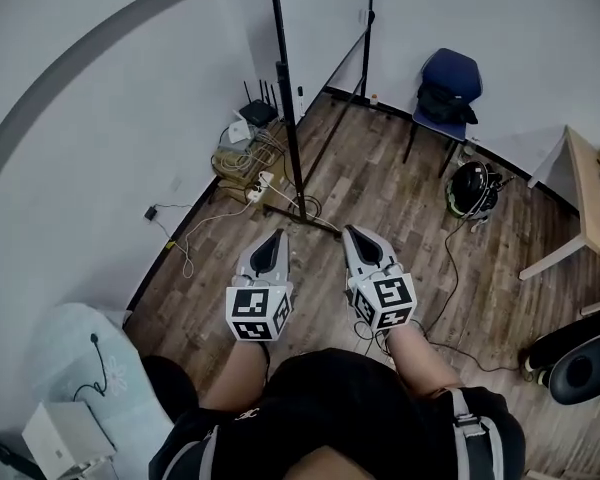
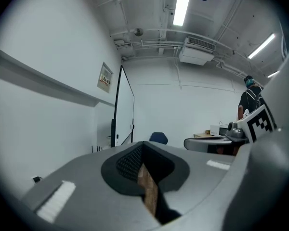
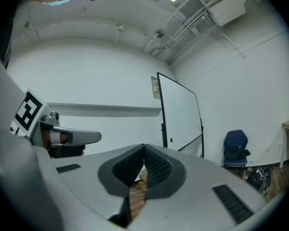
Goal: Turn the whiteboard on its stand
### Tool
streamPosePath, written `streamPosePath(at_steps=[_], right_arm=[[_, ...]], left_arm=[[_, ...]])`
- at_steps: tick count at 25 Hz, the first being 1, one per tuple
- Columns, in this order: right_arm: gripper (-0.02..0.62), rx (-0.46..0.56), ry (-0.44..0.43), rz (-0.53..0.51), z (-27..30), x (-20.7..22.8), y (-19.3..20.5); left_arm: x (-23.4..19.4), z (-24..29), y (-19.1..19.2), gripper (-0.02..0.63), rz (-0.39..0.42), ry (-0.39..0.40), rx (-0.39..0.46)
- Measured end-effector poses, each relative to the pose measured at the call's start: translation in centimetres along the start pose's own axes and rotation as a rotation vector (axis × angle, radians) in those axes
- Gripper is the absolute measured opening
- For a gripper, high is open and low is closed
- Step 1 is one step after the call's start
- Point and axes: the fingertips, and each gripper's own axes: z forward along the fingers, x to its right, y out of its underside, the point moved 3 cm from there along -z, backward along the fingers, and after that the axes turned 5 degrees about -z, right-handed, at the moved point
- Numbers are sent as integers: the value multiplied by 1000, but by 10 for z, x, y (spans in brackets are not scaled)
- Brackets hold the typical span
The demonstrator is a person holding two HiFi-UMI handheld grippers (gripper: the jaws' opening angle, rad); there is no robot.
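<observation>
Head view is showing left gripper point(image 1: 276, 238) and right gripper point(image 1: 354, 232) hanging with fingers shut and empty, well apart from the whiteboard point(image 3: 180, 114) at the floor's far edge, where cables point(image 1: 242, 158) may be risking snagging its stand point(image 1: 292, 138).

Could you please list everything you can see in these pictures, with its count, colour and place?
whiteboard: one, white, on a black stand, ahead by the left wall
chair: one, blue, against the far wall
router: one, white with black antennas, on the floor by the left wall
power strip: one, white, among cables near the stand's foot
helmet: one, black (it looks like a helmet), on the floor right of the stand
table: one, light wood, right edge
box: one, white, lower left
floor: brown wood planks
left hand-held gripper: one, grey, shut, empty
right hand-held gripper: one, grey, shut, empty
</observation>
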Motion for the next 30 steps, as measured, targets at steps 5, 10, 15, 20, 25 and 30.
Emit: streamPosePath(at_steps=[5, 10, 15, 20, 25, 30], right_arm=[[5, 3, 48, 12, 26, -15, -2], [5, -11, 58, 3, 53, -41, 3], [5, -55, 45, -2, 80, -64, 15], [4, -87, 28, -23, 106, -70, 19], [5, -79, 28, -26, 140, -55, 18], [5, -85, 25, -13, 189, -25, 31]], left_arm=[[-33, -7, 0, 9, 13, 0, 2], [-70, -13, 3, 9, 8, 5, 5], [-106, -15, 12, 9, -15, -16, -17], [-130, -9, 17, 9, -36, -26, -26], [-147, 16, 18, 9, -49, -30, -39], [-168, 61, 19, 9, -18, -46, -56]])
